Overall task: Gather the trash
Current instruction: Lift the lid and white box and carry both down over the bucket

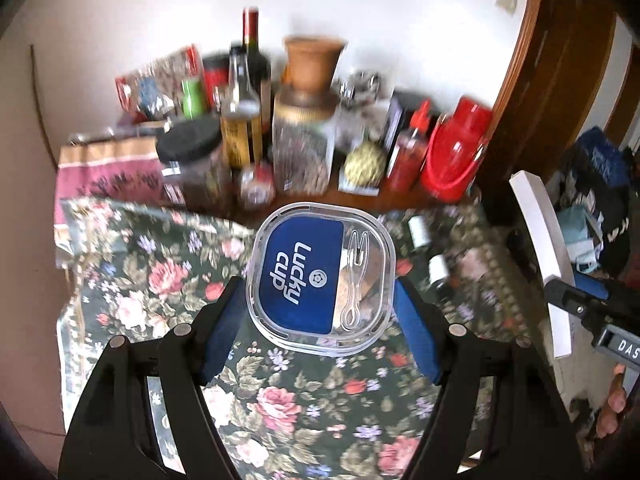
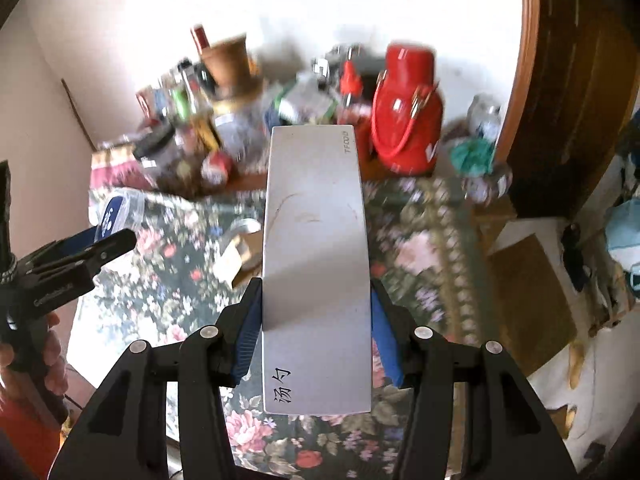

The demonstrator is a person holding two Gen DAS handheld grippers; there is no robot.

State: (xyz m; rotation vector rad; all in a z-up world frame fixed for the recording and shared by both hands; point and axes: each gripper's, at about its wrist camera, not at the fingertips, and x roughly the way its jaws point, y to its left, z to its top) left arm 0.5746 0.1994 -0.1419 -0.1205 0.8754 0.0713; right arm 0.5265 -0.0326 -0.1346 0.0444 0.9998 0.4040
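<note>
The left gripper (image 1: 320, 312) is clamped on a clear plastic container (image 1: 322, 276), its blue ribbed pads pressing the two opposite sides, and holds it in the air above the floral tablecloth (image 1: 152, 264). The right gripper (image 2: 316, 340) is clamped the same way on a long white paper sleeve (image 2: 316, 264), held lifted over the same cloth and pointing away from the camera. Both grippers tilt steeply downward, black forked arms framing each load.

The cloth is dark green, printed with pink and white roses, and lies rumpled over the table. Behind it stands a blurred crowd of jars and bottles (image 1: 248, 120), with a glossy red thermos jug (image 1: 456, 152) at the right end.

The sleeve is flat, matte and rectangular, with black characters printed near the pads and small grey lettering at the far corner. The container is squarish with rounded corners, with a blue label reading "Lucky cup" and a clear plastic fork (image 1: 354, 280) under the lid.

In the left view, fingers of the right hand (image 1: 612, 404) curl around the other gripper's handle
</note>
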